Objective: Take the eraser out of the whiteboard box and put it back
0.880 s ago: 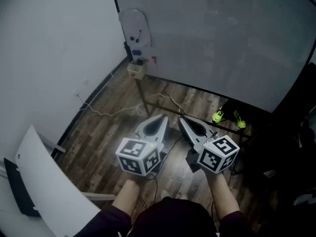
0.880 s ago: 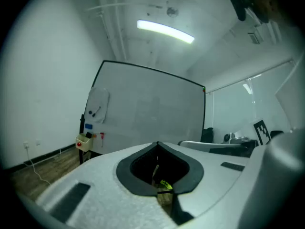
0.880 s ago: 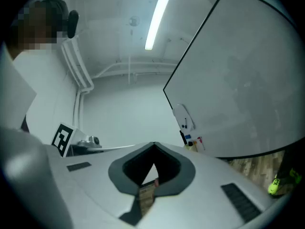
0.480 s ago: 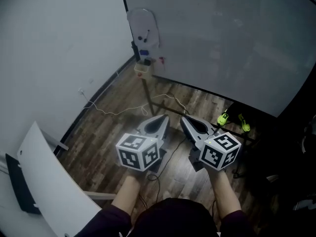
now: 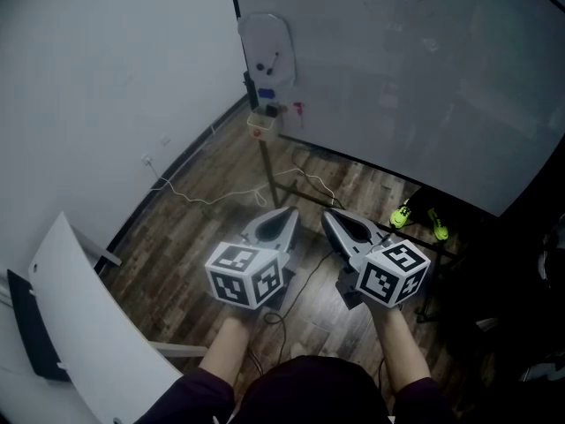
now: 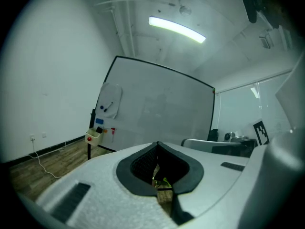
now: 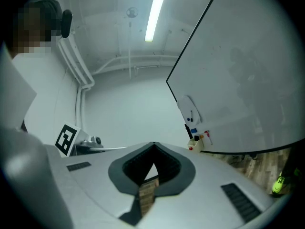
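A small cream whiteboard box hangs at the lower left corner of the whiteboard, far ahead of me. A dark block sticks up out of the box; it is too small to tell whether it is the eraser. Above it sit a blue piece and a red marker. My left gripper and right gripper are held side by side over the floor, both shut and empty, well short of the box. Their tips meet in a point.
A white panel leans at the lower left. Cables trail over the wooden floor near the whiteboard stand's leg. Yellow-green shoes lie under the board on the right, with dark clutter beyond them.
The whiteboard and its box have drifted a little to the right in the head view. Both grippers keep the same pose, shut and side by side.
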Available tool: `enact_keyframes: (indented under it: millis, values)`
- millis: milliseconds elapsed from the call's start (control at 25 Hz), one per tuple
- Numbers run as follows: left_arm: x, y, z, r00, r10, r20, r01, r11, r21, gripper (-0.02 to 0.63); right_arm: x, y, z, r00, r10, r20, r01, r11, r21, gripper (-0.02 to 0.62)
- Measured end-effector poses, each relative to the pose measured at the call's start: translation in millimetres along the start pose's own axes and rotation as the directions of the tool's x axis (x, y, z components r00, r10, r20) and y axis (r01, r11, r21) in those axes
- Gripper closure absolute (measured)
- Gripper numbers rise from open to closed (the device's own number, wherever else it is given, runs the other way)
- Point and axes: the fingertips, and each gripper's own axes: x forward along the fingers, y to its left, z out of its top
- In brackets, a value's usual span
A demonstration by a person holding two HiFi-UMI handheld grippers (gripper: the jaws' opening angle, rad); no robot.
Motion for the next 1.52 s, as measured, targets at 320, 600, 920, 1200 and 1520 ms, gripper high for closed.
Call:
enact_keyframes:
  millis: [320,600,920,1200,1520]
  values:
    - [-12.7,29.4,-4.4,1.0,-0.003,-0.01,0.003,1.0,-0.004,0.6,27.2,13.7,-12.3,1.0,-0.007,-0.027,0.007,1.0,-0.005,0.592]
    - [-22.3,64.3,-11.5,1.0,-0.004,-0.024,0.003,0.999,-0.034,0.6,52.4,22.4,-19.1,0.999,-0.029,-0.038,0.028,1.0,-0.011,0.592]
    - [-14.3,89.2,-17.9,0.999,-0.006,-0.042,0.003,0.998,-0.055,0.6,72.3,12.6,-26.9,0.997,-0.045,-0.062,0.045,0.999,-0.003,0.592]
    - [10.4,109.0,-23.5,0.998,0.005,-0.062,-0.009,0.998,-0.068,0.6,95.1,-11.3,-32.6,0.996,-0.031,-0.084,0.033,0.999,0.014,0.592]
    - [55.4,129.1,-12.5,0.998,0.031,-0.063,-0.035,0.997,-0.065,0.6,121.5,-58.0,-18.9,0.996,-0.009,-0.086,0.012,0.999,0.034,0.592]
